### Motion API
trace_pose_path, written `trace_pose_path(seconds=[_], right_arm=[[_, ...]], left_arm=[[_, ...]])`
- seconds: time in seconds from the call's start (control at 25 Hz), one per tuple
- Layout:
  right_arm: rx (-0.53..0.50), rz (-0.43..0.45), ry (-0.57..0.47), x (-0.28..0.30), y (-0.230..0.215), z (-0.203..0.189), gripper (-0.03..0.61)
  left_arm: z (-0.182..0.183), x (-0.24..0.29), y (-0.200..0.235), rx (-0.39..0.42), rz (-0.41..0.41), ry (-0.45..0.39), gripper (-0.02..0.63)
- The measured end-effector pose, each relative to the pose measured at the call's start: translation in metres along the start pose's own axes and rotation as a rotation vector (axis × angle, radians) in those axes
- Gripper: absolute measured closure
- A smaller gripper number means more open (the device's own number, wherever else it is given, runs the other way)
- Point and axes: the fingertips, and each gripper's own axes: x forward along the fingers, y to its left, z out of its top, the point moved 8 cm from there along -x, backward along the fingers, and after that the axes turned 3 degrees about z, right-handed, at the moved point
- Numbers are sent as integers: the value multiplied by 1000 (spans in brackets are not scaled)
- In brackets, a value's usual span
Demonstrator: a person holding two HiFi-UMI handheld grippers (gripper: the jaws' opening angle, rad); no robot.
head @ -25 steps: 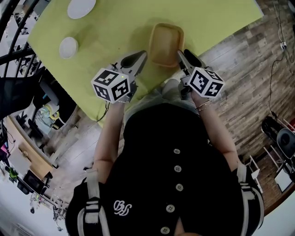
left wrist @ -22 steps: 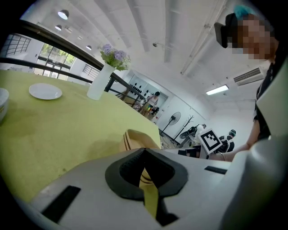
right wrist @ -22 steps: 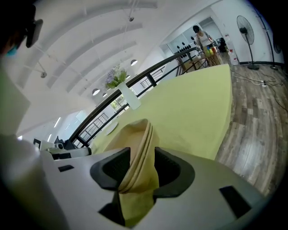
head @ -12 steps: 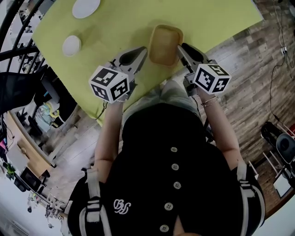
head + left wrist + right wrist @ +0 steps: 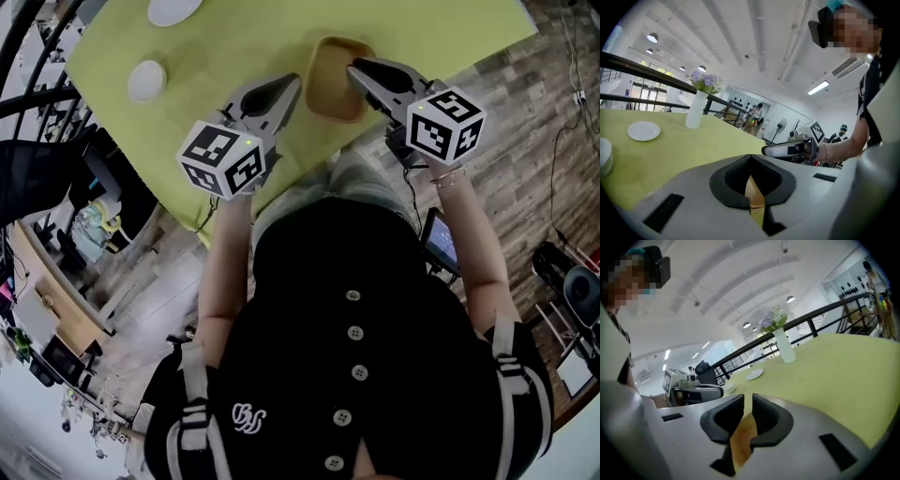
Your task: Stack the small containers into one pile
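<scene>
A tan rectangular container (image 5: 330, 86) sits on the yellow-green table (image 5: 234, 47) near its front edge. My left gripper (image 5: 292, 84) hovers just left of it, jaws shut with nothing between them; the container (image 5: 754, 199) shows below them in the left gripper view. My right gripper (image 5: 356, 67) hangs over the container's right rim. Its jaws have just been closing and stand a narrow gap apart, with the container (image 5: 742, 437) seen through the gap below and nothing pinched. Each gripper appears in the other's view: the right gripper (image 5: 787, 150) and the left gripper (image 5: 701, 392).
A small white bowl (image 5: 147, 80) and a white plate (image 5: 174, 9) lie at the table's far left. A white vase of flowers (image 5: 696, 111) stands further back by a black railing. The table's front edge runs right under the grippers, with the wooden floor (image 5: 506, 103) to the right.
Both grippers have risen. The right one has swung left from beside the container to above its right rim, and its jaws have narrowed. The left stays shut.
</scene>
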Motion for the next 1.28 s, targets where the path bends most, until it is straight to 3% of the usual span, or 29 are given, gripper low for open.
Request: trace_pose_path(seconds=[0.16,0.4,0.64,0.76,0.96,1.28], right_arm=[[-53,90,33,5,11,9,562],[-238,236,117,5,25,29,566],[-298,161,79,2,32,37,566],[-309,126,65,-4,36,34,566],[-389,46,6,-13,47,27,566],[-371,35,-10,-16,52,7,566]], left_arm=[[5,2,-2,48,-4,2,603],[19,7,-3,120,-23,-2,603],[24,9,-13,123,-130,-86,603],[23,12,-19,130,-101,-88,603],[14,14,-21,153,-45,-19,603],[-3,16,-29,96,28,25,603]])
